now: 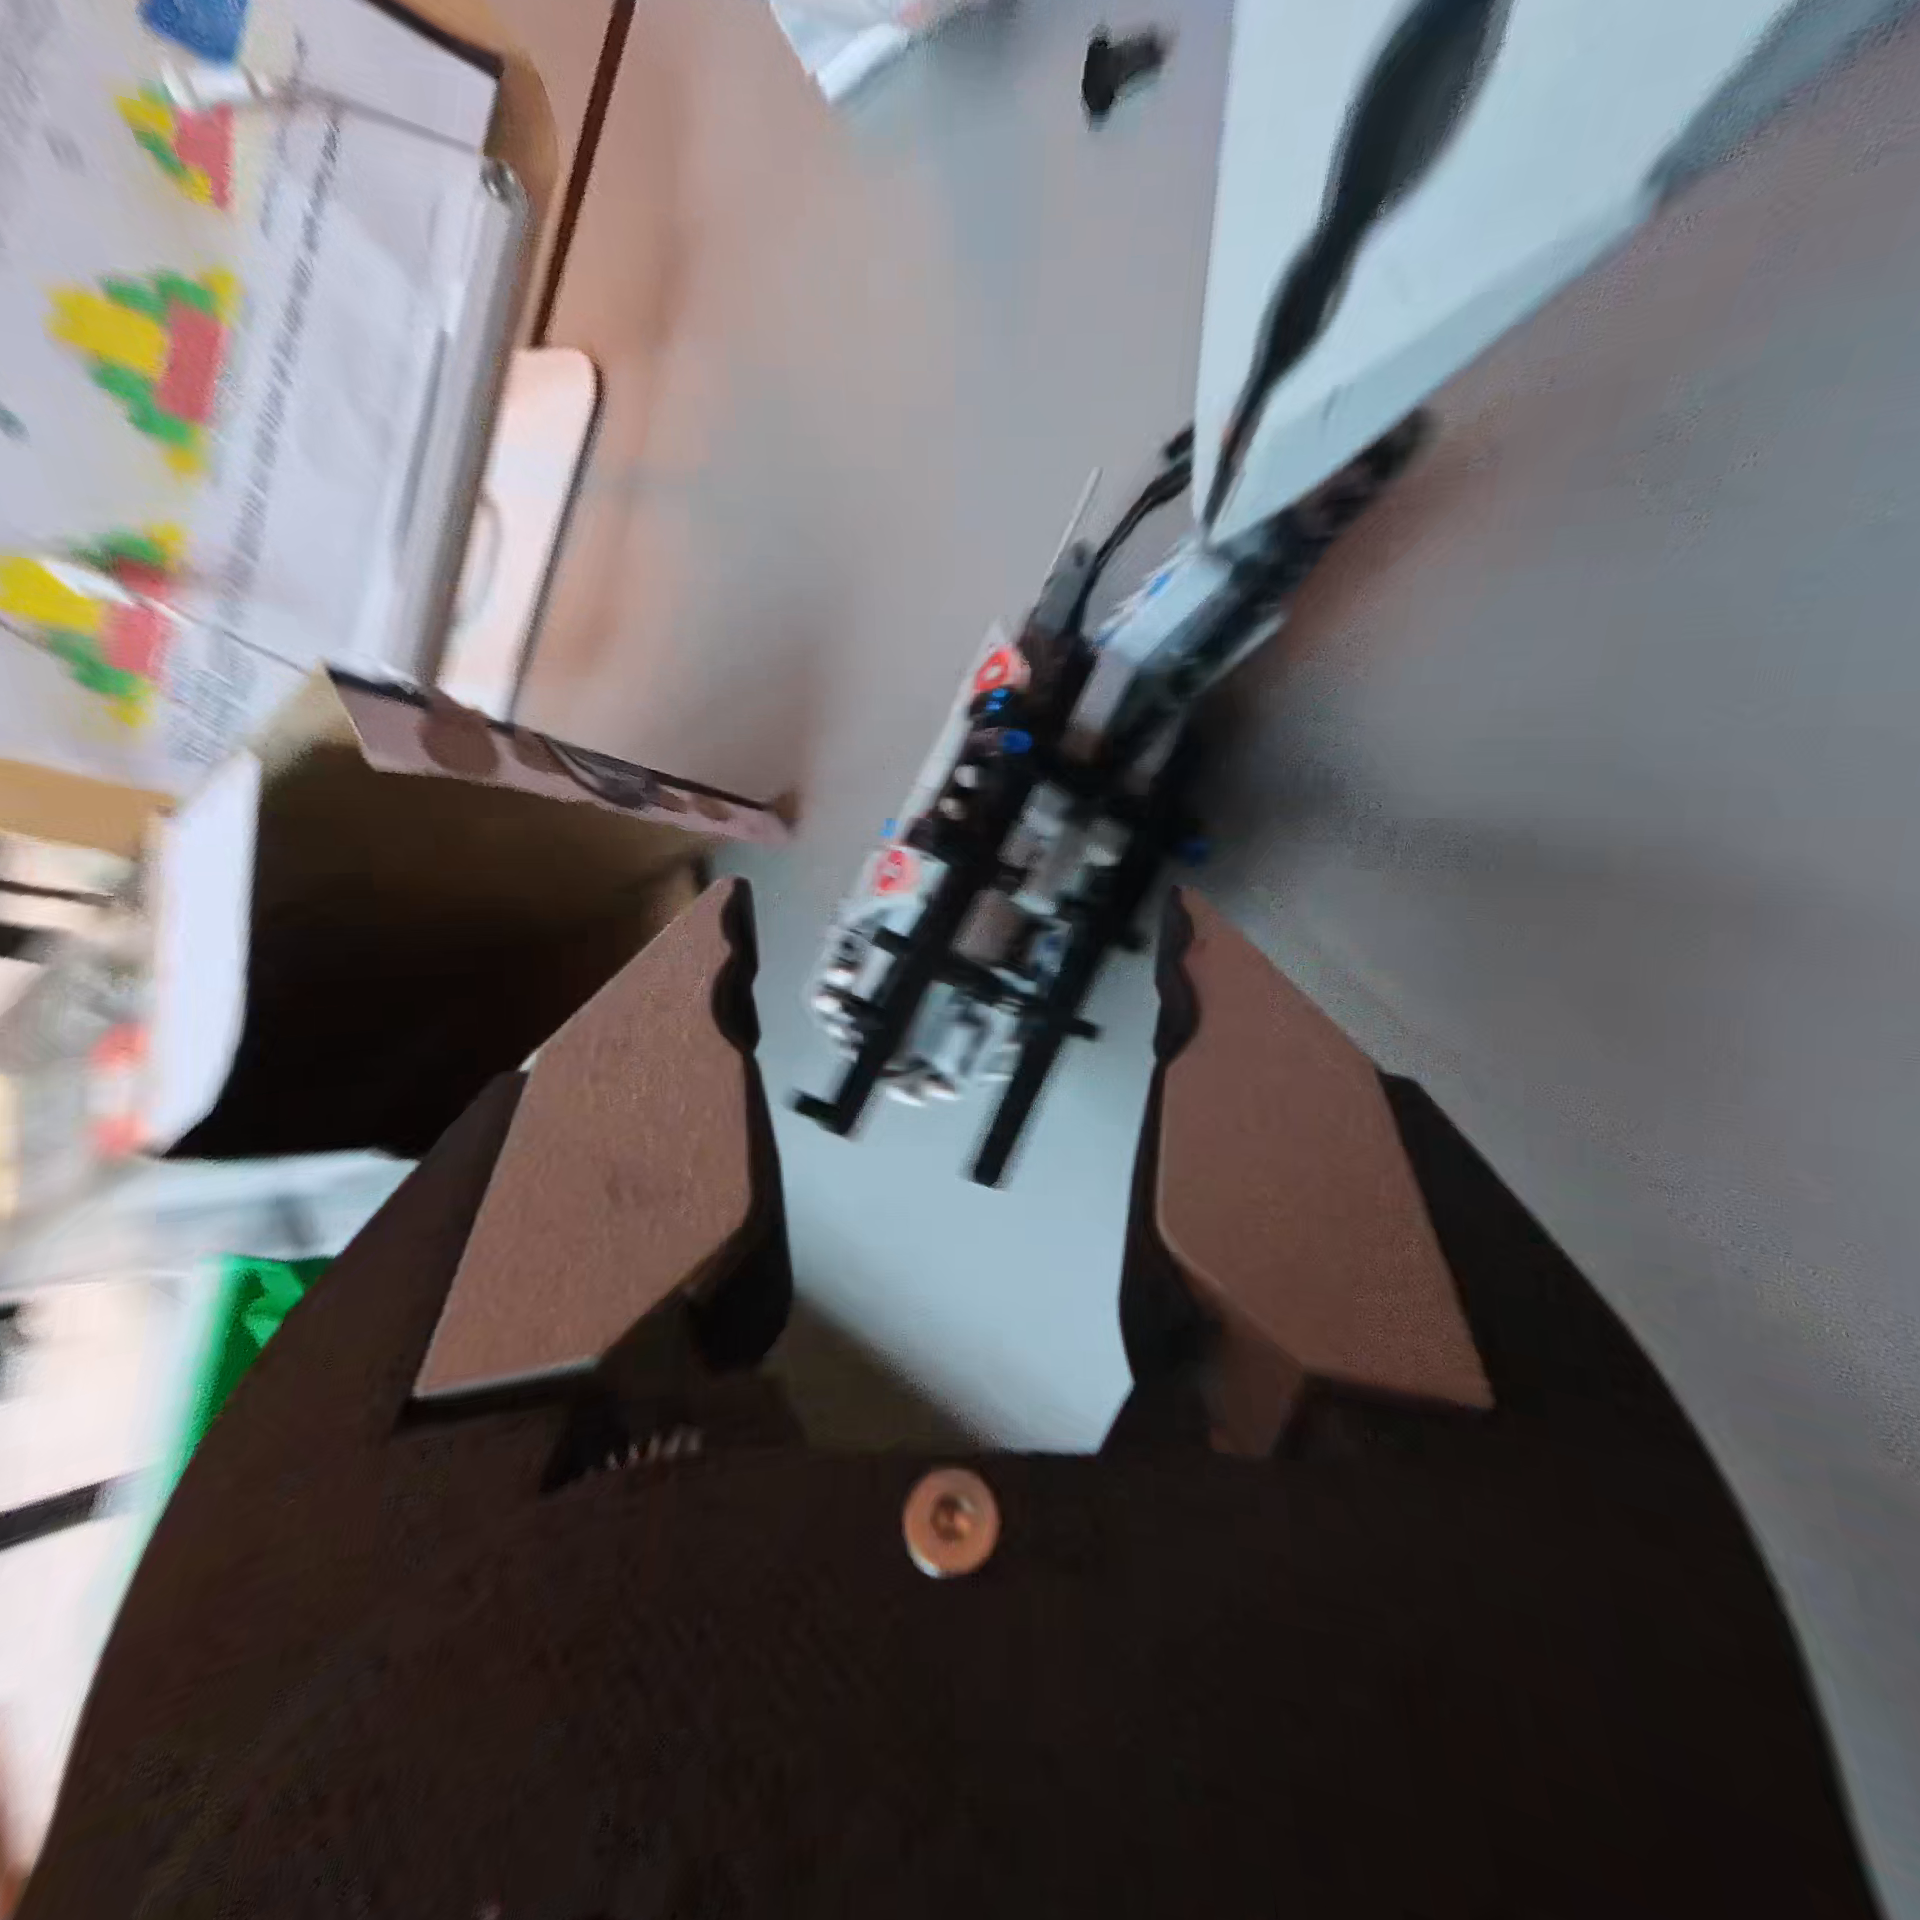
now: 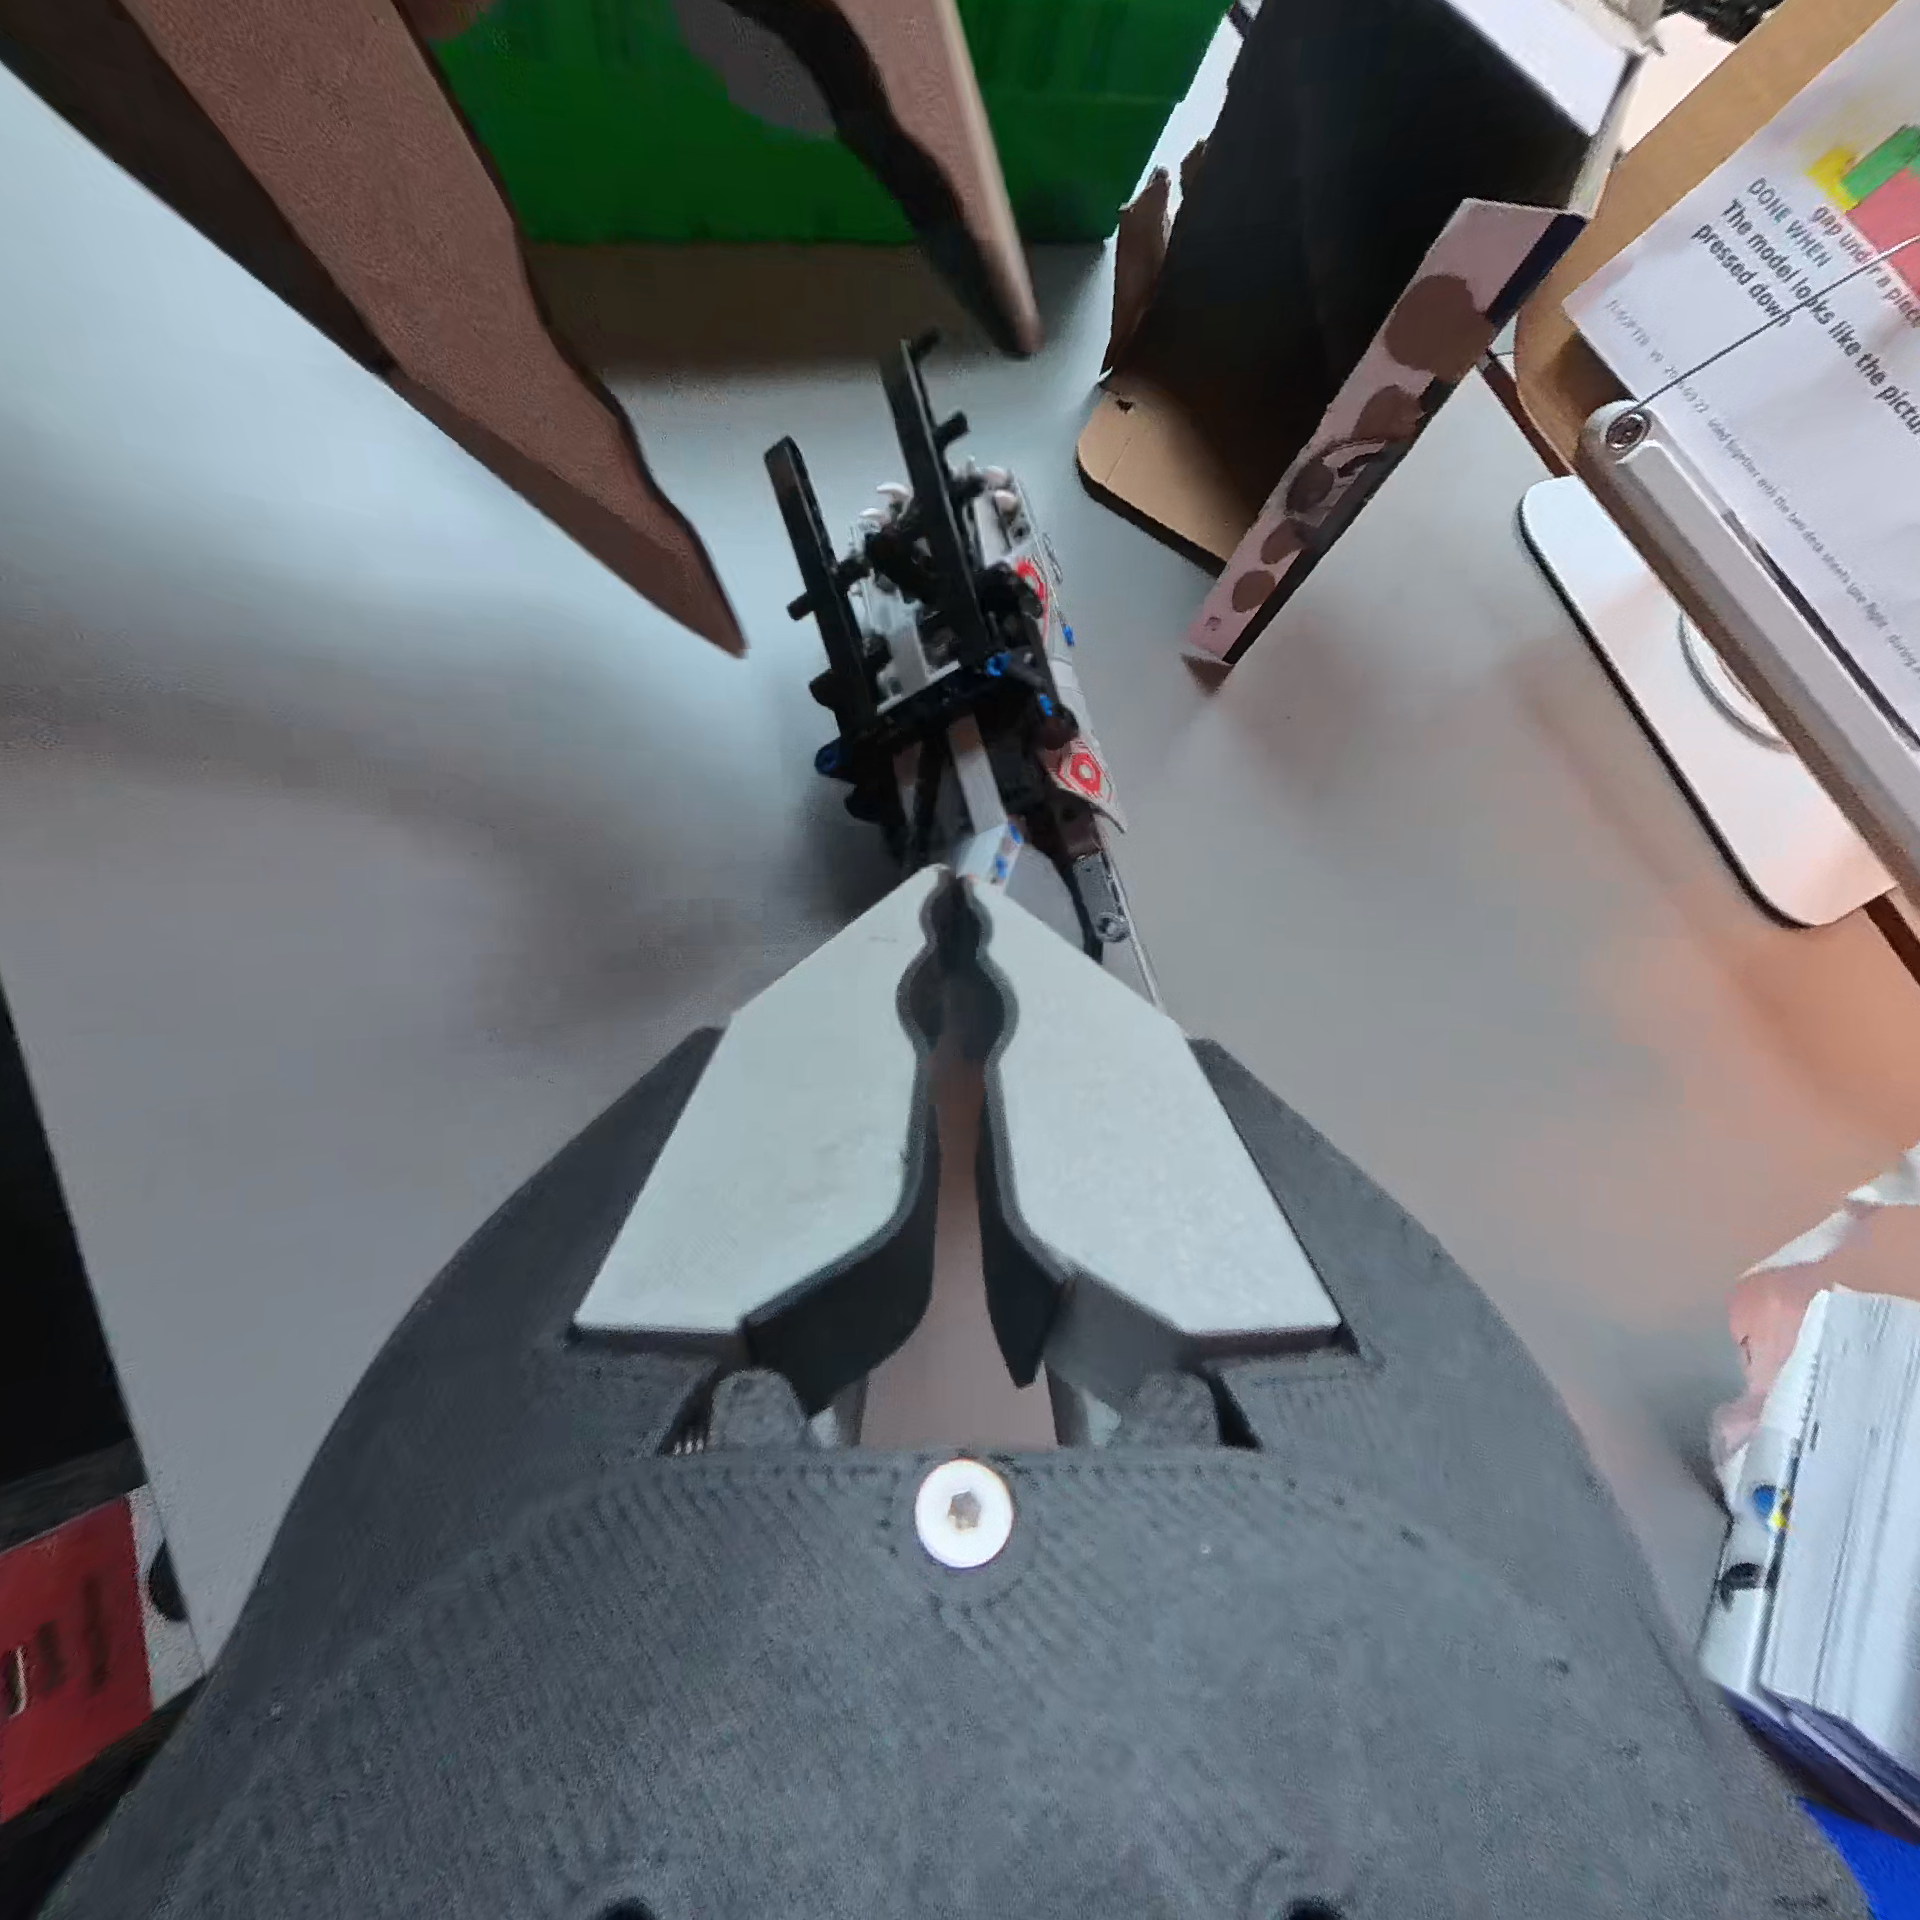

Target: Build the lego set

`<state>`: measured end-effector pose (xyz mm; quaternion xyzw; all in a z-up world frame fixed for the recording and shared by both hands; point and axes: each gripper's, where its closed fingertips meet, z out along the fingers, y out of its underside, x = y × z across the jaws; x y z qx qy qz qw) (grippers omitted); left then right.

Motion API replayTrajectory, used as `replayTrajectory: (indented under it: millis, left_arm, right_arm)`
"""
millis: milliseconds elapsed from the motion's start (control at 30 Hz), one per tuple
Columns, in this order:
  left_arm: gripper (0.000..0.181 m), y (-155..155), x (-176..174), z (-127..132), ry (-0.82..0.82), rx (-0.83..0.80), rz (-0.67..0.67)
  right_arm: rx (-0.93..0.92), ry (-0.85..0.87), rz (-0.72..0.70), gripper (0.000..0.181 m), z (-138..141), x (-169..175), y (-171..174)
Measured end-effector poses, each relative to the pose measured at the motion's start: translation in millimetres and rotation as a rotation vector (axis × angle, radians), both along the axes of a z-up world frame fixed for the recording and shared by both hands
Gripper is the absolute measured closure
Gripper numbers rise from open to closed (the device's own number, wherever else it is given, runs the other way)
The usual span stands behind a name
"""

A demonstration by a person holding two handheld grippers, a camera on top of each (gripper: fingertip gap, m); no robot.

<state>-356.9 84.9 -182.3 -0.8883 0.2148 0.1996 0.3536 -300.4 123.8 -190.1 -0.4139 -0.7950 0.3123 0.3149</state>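
In the right wrist view the right gripper (image 2: 954, 891), with pale grey fingers (image 2: 800, 1132), has its tips pressed together at the near end of the lego model (image 2: 940, 665). A thin grey bar of the model runs in under the tips, so the gripper seems clamped on that end, though the contact itself is hidden.

The model lies on the light grey table (image 2: 312, 810), just beyond those tips. It is long and narrow: two black beams run side by side along it, with white and grey pieces packed between them, small blue pins, and white panels with red markings down its right side. Its long axis runs straight away from the right gripper, near to far, ending in the two black beam tips.

Beyond that far end the left gripper (image 2: 883, 499) comes in from the top, its brown fingers (image 2: 436, 312) spread wide apart with nothing between them. The left wrist view shows the same spread, with the left gripper (image 1: 956, 914) short of the model (image 1: 977, 914), not touching it.

To the right stand an open cardboard box (image 2: 1299, 260) and an instruction sheet (image 2: 1787, 312) on a stand. A green bin (image 2: 644, 135) sits farthest back.
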Motion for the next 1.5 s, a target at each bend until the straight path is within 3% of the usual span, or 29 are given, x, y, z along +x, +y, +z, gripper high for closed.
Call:
replayTrajectory:
  millis: [67,100,167,233,367,433,500,567,600,667,767,933,1033,1167,1233,1333,1400,1500]
  left_arm:
    - [0.107,6.6,-5.8,-21.0,0.170,-0.096,-0.067]
    - [0.098,7.7,-10.1,-34.2,0.189,-0.161,-0.063]
    - [0.102,4.8,-10.1,-53.8,0.132,-0.256,-0.034]
    - [0.093,2.4,-8.5,-57.1,0.112,-0.247,-0.026]
    - [0.109,-6.9,-5.8,-49.9,0.067,-0.202,-0.013]
    - [0.105,-10.7,-10.2,-48.7,0.077,-0.209,-0.011]
    - [0.092,-13.1,-9.9,-55.5,0.042,-0.253,-0.004]
    - [0.083,-13.6,-7.9,-66.1,0.008,-0.302,0.006]
    - [0.095,-13.2,-7.5,-69.4,-0.006,-0.318,0.012]
    - [0.100,-12.5,-8.5,-70.9,-0.012,-0.340,0.014]
    - [0.104,-9.2,-8.9,-72.7,-0.048,-0.349,0.016]
    - [0.105,-5.4,-10.4,-73.0,-0.214,-0.403,0.072]
    - [0.105,-4.0,-12.0,-71.7,-0.336,-0.455,0.133]
    - [0.105,-2.2,-13.3,-70.9,-0.412,-0.448,0.201]
    - [0.105,-1.6,-13.0,-70.7,-0.404,-0.408,0.205]
    - [0.104,0.0,-13.0,-70.2,-0.406,-0.350,0.219]
    - [0.105,0.5,-13.1,-69.9,-0.409,-0.331,0.223]
    - [0.105,0.3,-12.9,-69.8,-0.403,-0.330,0.212]
  right_arm:
    - [0.016,0.001,0.003,0.181,-2.0,-3.3,1.8]
    - [0.040,0.006,-0.001,0.181,-3.5,-5.2,4.1]
    - [0.081,0.020,-0.017,0.181,-5.3,-5.6,9.3]
    - [0.071,0.048,-0.058,0.181,-3.8,-1.3,15.9]
    - [0.011,0.037,-0.154,0.180,-16.4,23.4,29.6]
    - [-0.101,0.030,-0.179,0.162,-20.4,36.8,21.1]
    - [-0.194,0.008,-0.211,0.127,-28.0,45.6,9.4]
    - [-0.219,-0.028,-0.245,0.111,-38.9,50.0,1.5]
    - [-0.222,-0.038,-0.256,0.104,-43.1,50.7,-2.1]
    - [-0.206,-0.059,-0.248,0.094,-49.5,52.2,-10.8]
    - [-0.206,-0.073,-0.185,0.109,-50.9,54.6,-32.0]
    - [-0.244,-0.070,-0.144,0.098,-46.0,37.7,-74.0]
    - [-0.218,-0.129,-0.185,0.097,-62.3,22.9,-84.4]
    - [-0.174,-0.164,-0.210,0.108,-75.9,28.0,-78.3]
    - [-0.164,-0.172,-0.253,0.101,-76.6,32.5,-59.7]
    - [-0.159,-0.176,-0.322,0.105,-74.3,39.4,-32.8]
    - [-0.199,-0.160,-0.263,0.105,-68.1,40.1,-44.8]
    - [-0.057,-0.154,-0.239,0.111,-72.4,32.1,-38.5]
